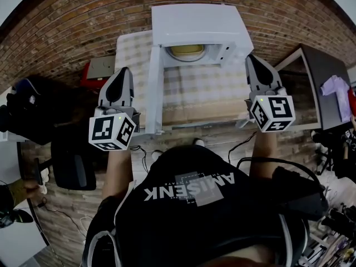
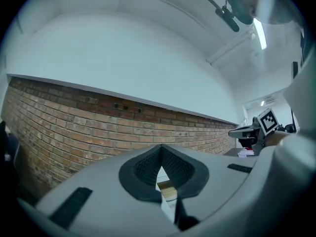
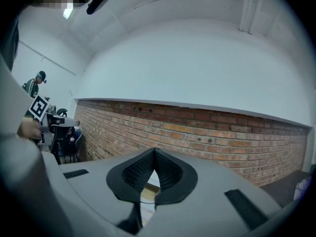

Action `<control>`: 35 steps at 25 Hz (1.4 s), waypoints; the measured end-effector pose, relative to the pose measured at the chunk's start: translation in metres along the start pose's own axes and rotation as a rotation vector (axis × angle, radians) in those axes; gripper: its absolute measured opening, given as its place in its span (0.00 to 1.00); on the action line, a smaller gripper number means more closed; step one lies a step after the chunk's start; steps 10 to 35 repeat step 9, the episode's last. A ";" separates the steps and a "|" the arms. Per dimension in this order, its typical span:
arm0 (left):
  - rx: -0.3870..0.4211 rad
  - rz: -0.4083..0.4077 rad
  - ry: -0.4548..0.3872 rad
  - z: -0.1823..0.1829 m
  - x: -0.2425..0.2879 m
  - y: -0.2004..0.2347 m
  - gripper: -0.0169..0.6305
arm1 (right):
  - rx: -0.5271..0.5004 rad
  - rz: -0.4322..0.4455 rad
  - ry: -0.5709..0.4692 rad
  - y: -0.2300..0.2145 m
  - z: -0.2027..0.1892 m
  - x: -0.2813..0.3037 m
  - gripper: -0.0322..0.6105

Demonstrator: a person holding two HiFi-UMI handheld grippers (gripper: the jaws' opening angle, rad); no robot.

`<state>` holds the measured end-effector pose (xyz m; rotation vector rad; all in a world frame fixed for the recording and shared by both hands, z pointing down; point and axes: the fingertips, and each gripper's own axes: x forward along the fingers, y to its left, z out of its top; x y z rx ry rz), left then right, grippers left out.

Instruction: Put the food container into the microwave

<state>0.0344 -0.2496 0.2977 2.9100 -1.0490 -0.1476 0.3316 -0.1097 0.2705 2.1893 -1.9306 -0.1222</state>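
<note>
Yellowish round food container (image 1: 187,52) is sitting inside the white box-shaped microwave (image 1: 194,24), its door (image 1: 155,88) standing open leftward. Left gripper (image 1: 125,71) and right gripper (image 1: 251,58) are hovering nearer, fingers pressed together, gripping nothing

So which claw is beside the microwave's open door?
The left claw: the open door stands just beside it, while the right claw is at the far side of the microwave.
</note>
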 end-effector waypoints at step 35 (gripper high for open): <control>-0.009 0.000 -0.004 -0.002 -0.009 0.004 0.05 | 0.001 0.002 -0.006 0.008 -0.001 -0.004 0.11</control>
